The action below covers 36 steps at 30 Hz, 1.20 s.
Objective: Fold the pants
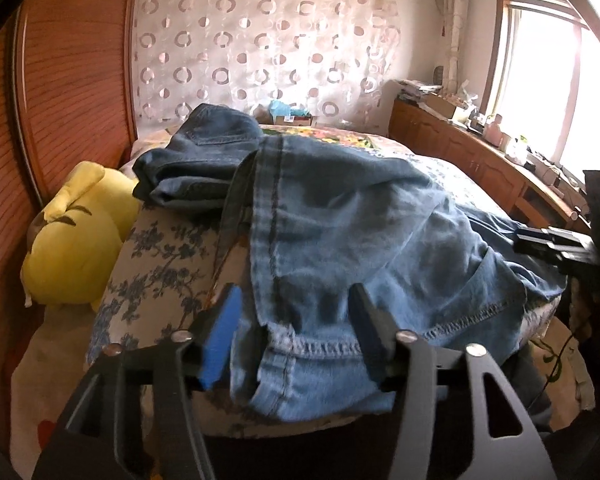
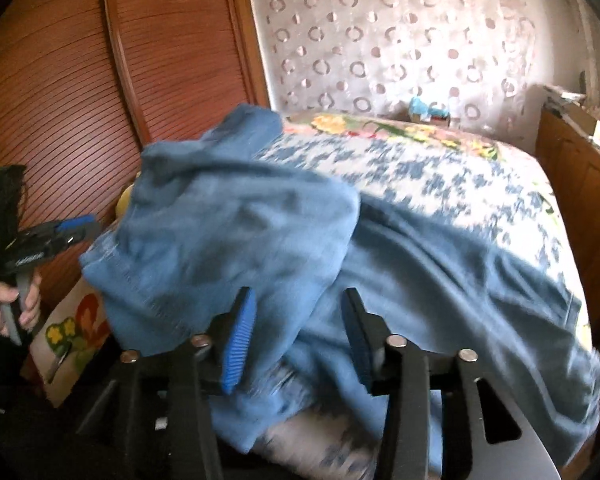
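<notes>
Pants (image 1: 340, 216) lay half-folded on bed (image 1: 160, 248), hem between pads of left gripper (image 1: 296, 316); jaws stood apart, not pressing denim. Right gripper (image 2: 298, 320) likewise parted over blurred cloth, pads clear of it. Person's hand (image 2: 4, 308) gripped left tool's handle. Yellow plush toy (image 1: 76, 236) sat beside bed, against wooden wardrobe (image 1: 72, 60). Patterned curtain (image 1: 260, 40) hung behind.

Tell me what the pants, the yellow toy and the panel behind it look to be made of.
Pants: faded blue denim, matte, with visible stitched seams and hem. Yellow toy: likely soft plush fabric, rounded and dimpled. Panel: apparently reddish-brown wood or veneer, slatted, slightly glossy.
</notes>
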Available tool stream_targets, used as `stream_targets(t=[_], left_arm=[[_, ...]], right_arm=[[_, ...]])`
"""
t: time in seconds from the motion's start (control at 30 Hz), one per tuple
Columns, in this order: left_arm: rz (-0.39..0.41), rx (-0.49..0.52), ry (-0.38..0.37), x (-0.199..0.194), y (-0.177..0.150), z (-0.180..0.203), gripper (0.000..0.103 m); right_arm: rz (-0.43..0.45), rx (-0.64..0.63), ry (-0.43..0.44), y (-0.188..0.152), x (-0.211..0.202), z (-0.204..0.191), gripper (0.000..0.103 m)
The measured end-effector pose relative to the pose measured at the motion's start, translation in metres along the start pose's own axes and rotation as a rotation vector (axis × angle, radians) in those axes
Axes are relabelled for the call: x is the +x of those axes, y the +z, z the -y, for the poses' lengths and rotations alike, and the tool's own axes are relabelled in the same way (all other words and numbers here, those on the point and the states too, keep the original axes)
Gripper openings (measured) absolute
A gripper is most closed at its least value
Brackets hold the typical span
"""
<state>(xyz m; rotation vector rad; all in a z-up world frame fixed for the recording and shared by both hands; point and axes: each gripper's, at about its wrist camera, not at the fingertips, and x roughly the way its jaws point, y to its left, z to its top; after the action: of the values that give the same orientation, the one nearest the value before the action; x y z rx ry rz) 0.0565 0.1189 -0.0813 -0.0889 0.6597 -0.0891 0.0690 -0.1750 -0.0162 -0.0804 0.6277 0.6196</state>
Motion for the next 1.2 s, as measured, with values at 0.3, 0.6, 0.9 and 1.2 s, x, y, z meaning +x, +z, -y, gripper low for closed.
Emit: stream_targets(t=[0.3, 0.6, 0.9, 1.2], left_arm=[[-0.002, 0.019, -0.005, 0.012, 0.004, 0.013, 0.06], [-0.012, 0.01, -0.004, 0.016, 0.001, 0.016, 0.06], [-0.01, -0.008, 0.005, 0.015, -0.001, 0.01, 0.06], [-0.004, -0.009, 0.004, 0.014, 0.002, 0.01, 0.06]], right_arm=[[-0.05, 0.088, 0.019, 0.047, 0.08, 0.03, 0.047], [-0.125, 0.165, 0.045, 0.077, 0.135, 0.051, 0.018], [0.066, 0.085, 0.061, 0.112, 0.103, 0.035, 0.003], [0.079, 0.037, -0.091, 0.12, 0.11, 0.033, 0.003]])
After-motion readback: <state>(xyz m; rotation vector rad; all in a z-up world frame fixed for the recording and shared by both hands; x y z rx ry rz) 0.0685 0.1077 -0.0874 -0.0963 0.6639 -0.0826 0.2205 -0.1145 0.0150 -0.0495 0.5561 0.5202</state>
